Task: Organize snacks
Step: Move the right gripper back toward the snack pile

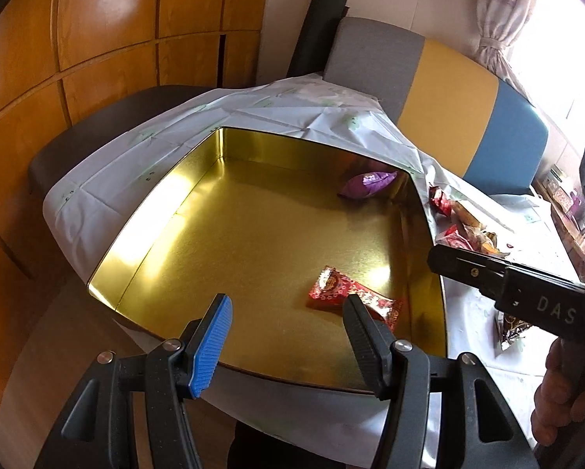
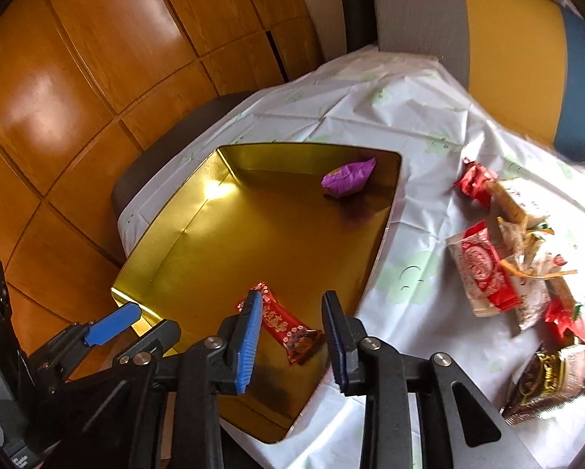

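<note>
An open gold tin point(image 1: 198, 211) point(image 2: 198, 234) rests on the white tablecloth. On its floor lie a purple wrapped snack point(image 1: 366, 183) point(image 2: 347, 178) in the far corner and a red wrapped snack point(image 1: 347, 295) point(image 2: 288, 328) near the front. My right gripper point(image 2: 292, 312) hovers over the red snack with its jaws apart; the pads do not press on it. In the left wrist view the right gripper point(image 1: 487, 273) reaches in from the right above the tin's rim. My left gripper point(image 1: 288, 312) point(image 2: 128, 332) stands open and empty at the tin's near edge.
Several loose snacks point(image 2: 487, 277) point(image 1: 464, 226) lie in a heap on the tablecloth point(image 2: 370, 117) right of the tin, a brown-gold packet point(image 2: 554, 383) nearest. A grey, yellow and blue chair back point(image 1: 448, 82) stands behind the table. Wooden panels point(image 1: 97, 39) fill the left. A hand point(image 1: 558, 391) holds the right gripper.
</note>
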